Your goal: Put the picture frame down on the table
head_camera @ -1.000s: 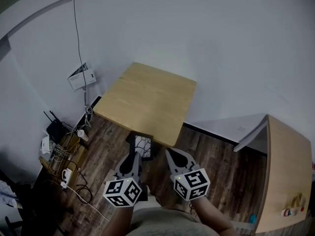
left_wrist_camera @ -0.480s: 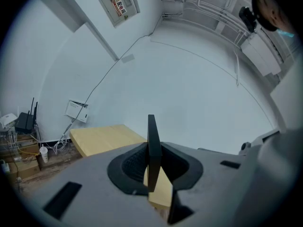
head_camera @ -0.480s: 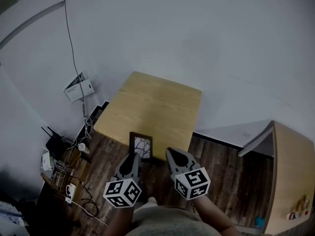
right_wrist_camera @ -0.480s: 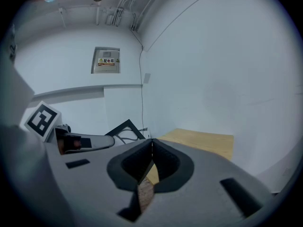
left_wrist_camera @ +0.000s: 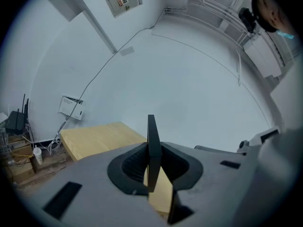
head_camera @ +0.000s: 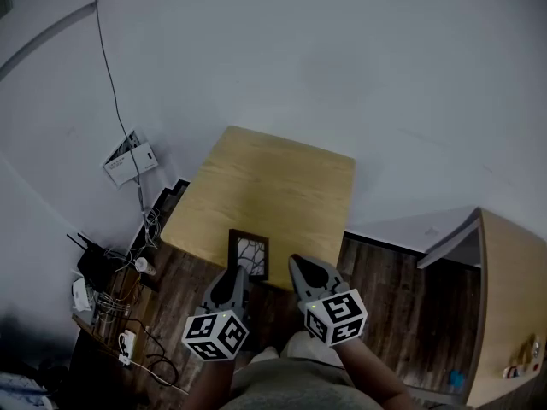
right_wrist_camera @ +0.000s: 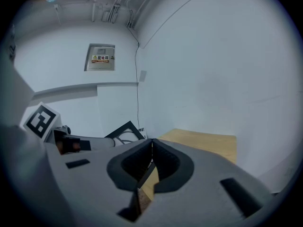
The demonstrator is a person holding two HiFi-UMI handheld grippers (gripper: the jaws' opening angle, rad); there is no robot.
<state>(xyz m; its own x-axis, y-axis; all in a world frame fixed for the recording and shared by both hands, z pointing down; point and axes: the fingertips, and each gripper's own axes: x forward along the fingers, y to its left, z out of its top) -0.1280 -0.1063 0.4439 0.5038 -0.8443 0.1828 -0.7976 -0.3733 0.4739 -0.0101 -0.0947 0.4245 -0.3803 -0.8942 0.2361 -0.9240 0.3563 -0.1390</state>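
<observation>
White walls and a dark wood floor surround the light wood tabletop, which is pushed into the room corner. Your left gripper has its fingers clamped on the picture frame. In the left gripper view the dark frame stands upright and edge-on, pinched between the two pads, w/ the tabletop's wood showing behind its lower end. In the head view the frame sits at the tabletop's near edge, its face w/ a pale branching pattern turned toward you.

Your right gripper is also at the tabletop's near edge, just right of the frame and not touching it. Its fingers are closed tip to tip w/ nothing between them, so it has no part in the hold.

Progress, as I judge it: the grab and carry are done, since you've got the frame firmly in one gripper and it has reached the tabletop. The put-down itself is not yet done. The frame looks held clear of the wood, though I can't tell for sure whether its bottom edge touches. What's left is to bring it further over the tabletop, lower it, open the left fingers and back off.

FYI, a white wall box hangs left of the tabletop, and a router w/ loose cables sits on the floor on that same side. A wooden cabinet stands well to the tabletop's right.
</observation>
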